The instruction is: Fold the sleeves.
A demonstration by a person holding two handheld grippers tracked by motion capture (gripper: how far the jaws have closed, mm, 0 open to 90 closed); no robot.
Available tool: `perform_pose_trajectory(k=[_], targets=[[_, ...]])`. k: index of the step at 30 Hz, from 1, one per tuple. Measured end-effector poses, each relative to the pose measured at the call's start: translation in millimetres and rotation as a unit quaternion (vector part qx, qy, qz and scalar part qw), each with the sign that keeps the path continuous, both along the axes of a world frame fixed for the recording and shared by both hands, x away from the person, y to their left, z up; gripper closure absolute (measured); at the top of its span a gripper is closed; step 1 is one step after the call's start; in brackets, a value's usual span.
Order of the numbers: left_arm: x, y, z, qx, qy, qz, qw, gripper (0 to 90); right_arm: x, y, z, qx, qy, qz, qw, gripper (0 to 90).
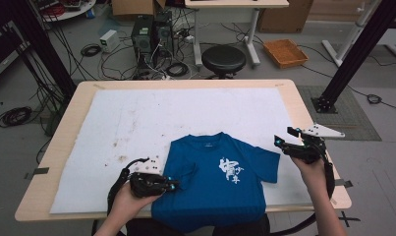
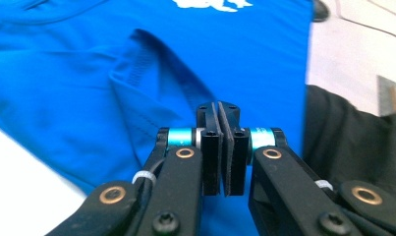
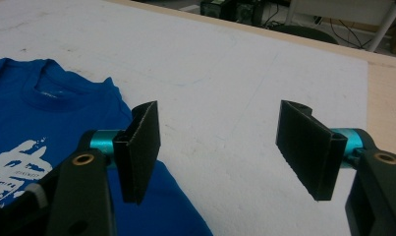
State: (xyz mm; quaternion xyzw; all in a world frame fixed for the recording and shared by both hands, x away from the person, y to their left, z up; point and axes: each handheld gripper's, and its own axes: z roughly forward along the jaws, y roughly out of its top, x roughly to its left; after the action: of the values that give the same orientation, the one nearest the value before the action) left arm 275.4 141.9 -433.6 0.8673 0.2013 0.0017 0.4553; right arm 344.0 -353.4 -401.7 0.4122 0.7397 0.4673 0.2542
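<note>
A blue T-shirt point(image 1: 205, 196) with a white print lies face up at the table's near edge, its hem hanging over the front. Its left sleeve point(image 1: 185, 172) is folded in over the body. My left gripper point(image 1: 174, 186) lies low at the shirt's left side. In the left gripper view its jaws point(image 2: 219, 109) are pressed together over the blue cloth point(image 2: 87, 73), just past the sleeve fold, and no fabric shows between the pads. My right gripper point(image 1: 284, 135) hovers beside the right sleeve point(image 1: 265, 164), open and empty point(image 3: 220, 118), with the shirt point(image 3: 38, 113) to its left.
A white mat point(image 1: 136, 123) covers most of the wooden table point(image 1: 68, 118). Beyond the far edge stand a black stool point(image 1: 223, 59), computer cases point(image 1: 151, 32), loose cables and an orange tray point(image 1: 285, 52). A black frame post point(image 1: 353, 59) rises at the right.
</note>
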Motion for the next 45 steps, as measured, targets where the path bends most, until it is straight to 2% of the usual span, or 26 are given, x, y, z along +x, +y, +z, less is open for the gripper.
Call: perform_pose_trajectory(k=[2,6,7,8,9,10,11,13,14,15,17,19,21,25,27,28,29,30,33,36,39,40,41,42,43,45], targets=[[-1.6,0.7,-0.1,0.001,0.005,-0.013,0.9999,88.1,0.2,-0.6,-0.3,-0.002,0.001,-0.001,1.0000,33.2],[-4.8,0.4,-0.4,-0.004,0.020,-0.064,0.9978,88.1,-0.2,-0.9,0.3,0.000,0.000,-0.001,1.0000,33.3],[-6.3,1.1,-0.1,-0.004,0.013,-0.070,0.9975,86.2,-0.3,-1.7,0.5,0.000,0.000,-0.004,1.0000,33.3],[-6.3,1.1,-0.1,-0.004,0.013,-0.070,0.9975,76.9,-0.3,-1.7,0.5,0.000,0.000,-0.004,1.0000,33.3],[-5.8,1.2,0.1,-0.008,0.010,-0.056,0.9983,76.9,-0.2,-2.1,0.3,0.000,0.000,-0.004,1.0000,33.3],[-3.8,2.1,0.8,-0.011,0.010,-0.039,0.9991,61.4,-0.1,-2.7,0.0,0.001,0.002,-0.004,1.0000,33.3],[-0.4,3.7,1.3,-0.020,0.015,-0.029,0.9993,60.8,0.1,-2.9,-0.2,0.000,0.001,-0.004,1.0000,33.2],[7.8,6.9,2.9,-0.039,0.010,0.001,0.9992,56.7,0.5,-2.7,-0.6,0.000,0.001,-0.005,1.0000,33.3],[19.5,8.4,6.6,-0.038,0.003,0.038,0.9985,56.5,0.6,-2.3,-0.7,0.000,0.002,-0.005,1.0000,33.2],[19.5,8.4,6.6,-0.038,0.003,0.038,0.9985,56.4,0.8,-1.8,-0.8,-0.001,0.002,-0.004,1.0000,33.3],[32.2,7.0,9.9,-0.028,0.001,0.087,0.9958,55.4,0.9,-0.2,-1.2,-0.002,0.003,-0.003,1.0000,33.3],[46.3,4.2,10.2,-0.031,0.003,0.114,0.9930,55.5,1.0,0.6,-1.4,-0.003,0.004,-0.002,1.0000,33.3],[59.0,-2.1,8.6,-0.014,0.007,0.139,0.9902,55.5,0.7,2.6,-1.7,-0.004,0.004,0.000,1.0000,33.3],[77.2,-19.1,0.7,0.035,0.000,0.148,0.9883,55.9,0.9,2.5,-2.3,-0.004,0.005,-0.001,1.0000,33.2],[81.6,-26.4,-4.2,0.070,-0.001,0.147,0.9866,67.8,1.4,1.4,-3.3,-0.005,0.005,-0.001,1.0000,33.3],[82.3,-28.7,-6.3,0.079,-0.005,0.144,0.9865,76.4,1.4,1.4,-3.3,-0.005,0.005,-0.001,1.0000,33.3],[82.1,-29.9,-6.8,0.087,-0.015,0.147,0.9852,83.6,1.4,1.0,-3.5,-0.004,0.007,-0.003,1.0000,33.3],[82.4,-29.4,-6.1,0.089,-0.024,0.150,0.9843,86.0,1.4,1.0,-3.5,-0.004,0.007,-0.003,1.0000,33.3],[86.7,-21.3,-3.9,0.069,-0.023,0.172,0.9824,86.6,1.8,0.4,-4.1,-0.005,0.006,-0.004,1.0000,33.2],[91.3,-10.5,-3.2,0.059,-0.024,0.193,0.9792,86.7,1.9,0.7,-4.2,-0.005,0.005,-0.004,1.0000,33.3],[93.9,-1.5,-3.3,0.051,-0.018,0.223,0.9734,83.8,1.5,1.1,-3.9,-0.006,0.005,-0.004,1.0000,33.3],[93.8,0.7,-2.8,0.052,-0.021,0.235,0.9704,77.1,1.4,1.1,-3.8,-0.006,0.005,-0.004,1.0000,33.3],[92.9,2.6,-2.1,0.048,-0.023,0.242,0.9688,72.9,1.3,1.0,-3.7,-0.006,0.005,-0.004,1.0000,33.2],[92.1,4.1,-1.2,0.044,-0.024,0.244,0.9684,71.5,1.3,0.8,-3.7,-0.005,0.005,-0.004,1.0000,33.2],[90.0,5.9,0.7,0.034,-0.024,0.243,0.9692,69.0,1.4,0.7,-3.7,-0.005,0.005,-0.004,1.0000,33.3],[83.7,5.9,4.8,0.014,-0.016,0.222,0.9748,66.7,1.3,0.3,-3.7,-0.005,0.005,-0.005,1.0000,33.3]])
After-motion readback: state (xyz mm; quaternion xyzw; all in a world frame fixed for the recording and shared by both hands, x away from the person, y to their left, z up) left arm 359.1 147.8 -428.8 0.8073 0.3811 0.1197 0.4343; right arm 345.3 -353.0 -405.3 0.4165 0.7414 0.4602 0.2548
